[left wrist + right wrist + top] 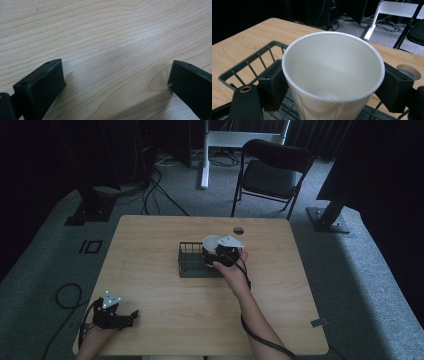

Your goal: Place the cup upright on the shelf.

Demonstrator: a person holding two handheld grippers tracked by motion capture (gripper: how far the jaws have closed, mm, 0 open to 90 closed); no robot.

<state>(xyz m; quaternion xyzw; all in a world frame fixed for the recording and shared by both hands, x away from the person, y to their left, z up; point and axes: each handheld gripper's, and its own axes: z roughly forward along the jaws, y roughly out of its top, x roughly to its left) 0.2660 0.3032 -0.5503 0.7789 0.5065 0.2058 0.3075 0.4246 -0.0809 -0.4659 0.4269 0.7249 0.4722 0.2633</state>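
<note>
A white cup [332, 72] stands upright and empty between the two black jaws of my right gripper [332, 85], which is shut on its sides. The cup [212, 242] hangs over the right end of a dark wire basket [192, 261] in the middle of the wooden table [150, 290], and the right gripper [220, 254] comes at it from the right. The basket's rim [249, 63] runs below and left of the cup. My left gripper [131, 316] rests low at the table's near left corner, open, with bare wood between its fingers [42, 85].
A round cable hole [238, 230] sits in the table behind the basket. Beyond the far edge stand a black folding chair [272, 170], a white stand leg [205, 155] and cables on the grey carpet. Dark equipment stands flank both sides.
</note>
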